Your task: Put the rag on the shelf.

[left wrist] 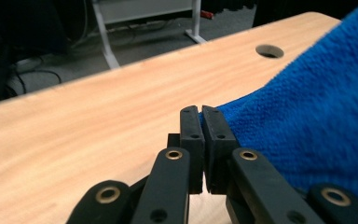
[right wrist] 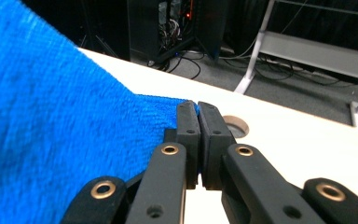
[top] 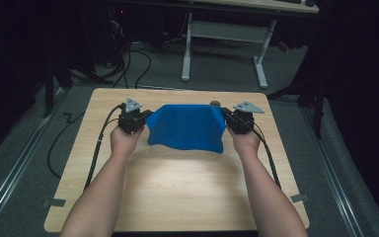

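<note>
The soft, floppy blue fuzzy cloth (top: pixel 186 127) hangs over the wooden table (top: pixel 177 192), each top corner pinched tight by the left gripper (top: pixel 147 114) and right gripper (top: pixel 225 114), good holding spots.

Light falls from above onto the pale wood-grain tabletop (top: pixel 177 197), strongest in a bright patch at its middle and fading toward the corners. Beyond the tabletop's edges the room is dim, nearly black at both sides of the high view. The draped bright blue terry cloth (top: pixel 186 127) casts a soft shadow just under its near hem. The high view is slightly soft overall. In the right gripper view the tabletop glares almost white, and the near cloth blurs. In the left gripper view the black hand-held gripper (left wrist: pixel 201 114) is sharp; the floor behind is soft.
</note>
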The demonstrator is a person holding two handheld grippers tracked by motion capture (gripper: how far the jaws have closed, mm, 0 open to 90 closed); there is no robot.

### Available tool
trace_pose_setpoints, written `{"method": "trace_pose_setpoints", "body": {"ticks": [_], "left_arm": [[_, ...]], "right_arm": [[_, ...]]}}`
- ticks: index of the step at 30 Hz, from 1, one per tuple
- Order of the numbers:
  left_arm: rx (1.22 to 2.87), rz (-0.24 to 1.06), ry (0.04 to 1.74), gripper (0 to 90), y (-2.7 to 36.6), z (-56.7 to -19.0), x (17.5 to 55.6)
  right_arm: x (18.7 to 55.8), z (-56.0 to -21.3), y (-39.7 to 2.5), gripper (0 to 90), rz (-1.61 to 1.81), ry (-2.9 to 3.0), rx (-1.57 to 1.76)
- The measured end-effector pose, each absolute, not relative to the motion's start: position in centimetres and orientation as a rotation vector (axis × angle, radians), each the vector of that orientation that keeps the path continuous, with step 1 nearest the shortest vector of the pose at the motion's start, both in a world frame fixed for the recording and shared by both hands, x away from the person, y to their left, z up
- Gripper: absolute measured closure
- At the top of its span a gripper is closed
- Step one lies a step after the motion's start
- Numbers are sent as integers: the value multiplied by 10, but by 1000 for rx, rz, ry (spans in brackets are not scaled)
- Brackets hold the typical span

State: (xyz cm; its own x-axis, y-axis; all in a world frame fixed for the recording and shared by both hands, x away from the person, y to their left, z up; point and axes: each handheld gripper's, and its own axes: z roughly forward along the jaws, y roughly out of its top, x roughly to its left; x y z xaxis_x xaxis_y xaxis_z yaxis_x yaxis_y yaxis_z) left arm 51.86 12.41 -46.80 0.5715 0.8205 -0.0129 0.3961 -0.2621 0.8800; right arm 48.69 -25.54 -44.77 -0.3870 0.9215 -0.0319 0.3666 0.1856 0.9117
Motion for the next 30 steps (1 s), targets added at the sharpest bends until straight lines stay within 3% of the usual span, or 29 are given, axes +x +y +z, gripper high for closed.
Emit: {"method": "trace_pose_setpoints", "body": {"ticks": [23,30], "left_arm": [[1885,490,1020,871,130,-500,501],[1875,499,1053,721,134,-496,500]], "right_arm": [[476,-490,-255,871,1144,1923,1290],[474,-483,-259,750,1139,1892,1304]]}}
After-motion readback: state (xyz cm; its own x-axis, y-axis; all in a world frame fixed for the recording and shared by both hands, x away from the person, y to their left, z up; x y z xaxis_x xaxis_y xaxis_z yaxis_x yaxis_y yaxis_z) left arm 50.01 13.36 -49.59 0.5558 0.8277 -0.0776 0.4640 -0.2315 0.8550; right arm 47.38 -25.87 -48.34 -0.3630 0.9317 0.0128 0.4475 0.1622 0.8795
